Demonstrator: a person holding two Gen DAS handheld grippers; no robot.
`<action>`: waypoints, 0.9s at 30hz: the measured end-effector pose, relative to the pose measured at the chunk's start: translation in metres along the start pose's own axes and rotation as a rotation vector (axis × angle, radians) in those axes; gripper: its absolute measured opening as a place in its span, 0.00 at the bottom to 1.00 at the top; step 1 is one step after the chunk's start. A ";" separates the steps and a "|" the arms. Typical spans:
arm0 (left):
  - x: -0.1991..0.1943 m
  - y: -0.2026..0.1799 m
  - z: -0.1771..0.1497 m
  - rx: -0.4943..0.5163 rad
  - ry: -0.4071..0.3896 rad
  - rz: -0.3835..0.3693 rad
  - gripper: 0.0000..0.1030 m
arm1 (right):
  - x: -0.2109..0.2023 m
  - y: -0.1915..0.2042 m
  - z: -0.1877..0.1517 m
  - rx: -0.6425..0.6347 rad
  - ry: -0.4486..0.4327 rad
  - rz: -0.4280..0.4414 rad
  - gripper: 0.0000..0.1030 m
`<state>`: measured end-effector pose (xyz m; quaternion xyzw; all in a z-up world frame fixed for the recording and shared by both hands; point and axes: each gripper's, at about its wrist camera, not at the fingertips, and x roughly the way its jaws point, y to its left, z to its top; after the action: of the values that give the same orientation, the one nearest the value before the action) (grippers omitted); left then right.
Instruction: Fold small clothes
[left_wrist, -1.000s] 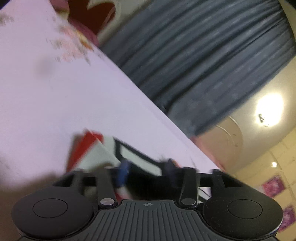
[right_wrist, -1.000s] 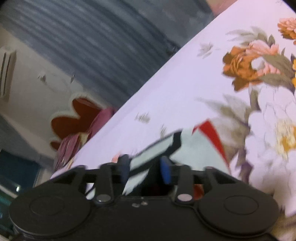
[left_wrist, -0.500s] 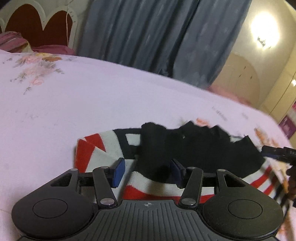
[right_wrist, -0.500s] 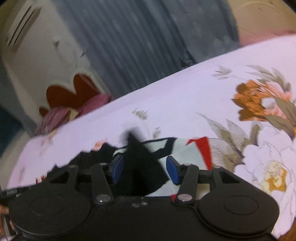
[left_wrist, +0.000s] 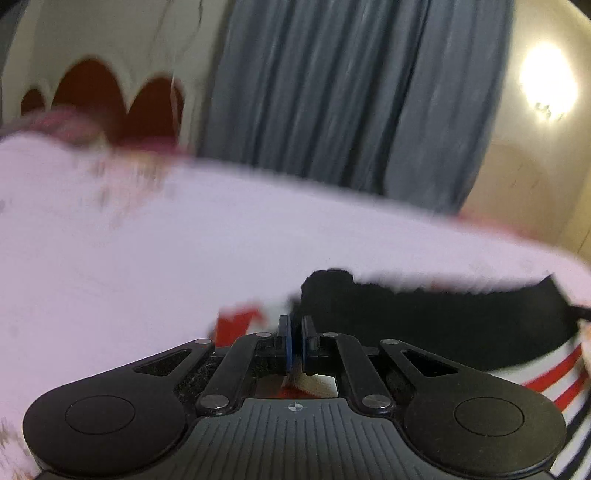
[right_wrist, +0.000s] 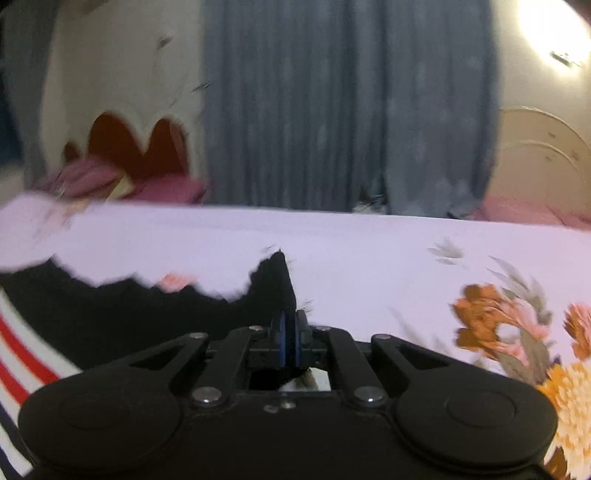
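Observation:
A small garment, black with red, white and dark stripes (left_wrist: 424, 325), lies on a pale lilac floral bedsheet (left_wrist: 147, 258). My left gripper (left_wrist: 295, 339) is shut on the garment's left edge, where cloth shows between the blue pads. In the right wrist view the same garment (right_wrist: 110, 321) spreads to the left, and my right gripper (right_wrist: 290, 332) is shut on its black right corner, which sticks up in a point above the pads. Both views are blurred.
Grey-blue curtains (right_wrist: 332, 110) hang behind the bed. A red and cream headboard (right_wrist: 136, 147) and pink pillows (right_wrist: 110, 181) are at the far left. A wall lamp (left_wrist: 546, 81) glows at upper right. Orange flower prints (right_wrist: 498, 325) cover the sheet to the right.
Both grippers were open around the garment's edges half a second ago and have now closed on the cloth. Both views have levelled and lifted.

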<state>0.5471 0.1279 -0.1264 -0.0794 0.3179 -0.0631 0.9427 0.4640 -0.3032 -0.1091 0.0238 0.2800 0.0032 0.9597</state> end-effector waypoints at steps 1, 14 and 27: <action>0.009 -0.001 -0.005 0.003 0.032 0.020 0.04 | 0.013 -0.005 -0.004 0.021 0.060 -0.013 0.03; -0.018 -0.023 0.008 0.086 -0.036 0.093 0.49 | -0.001 0.011 -0.003 0.037 0.015 -0.095 0.41; 0.005 -0.090 -0.013 0.166 0.099 -0.145 0.49 | 0.027 0.106 -0.019 -0.206 0.161 0.218 0.38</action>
<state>0.5367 0.0372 -0.1222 -0.0207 0.3514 -0.1613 0.9220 0.4772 -0.1963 -0.1348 -0.0446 0.3501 0.1376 0.9255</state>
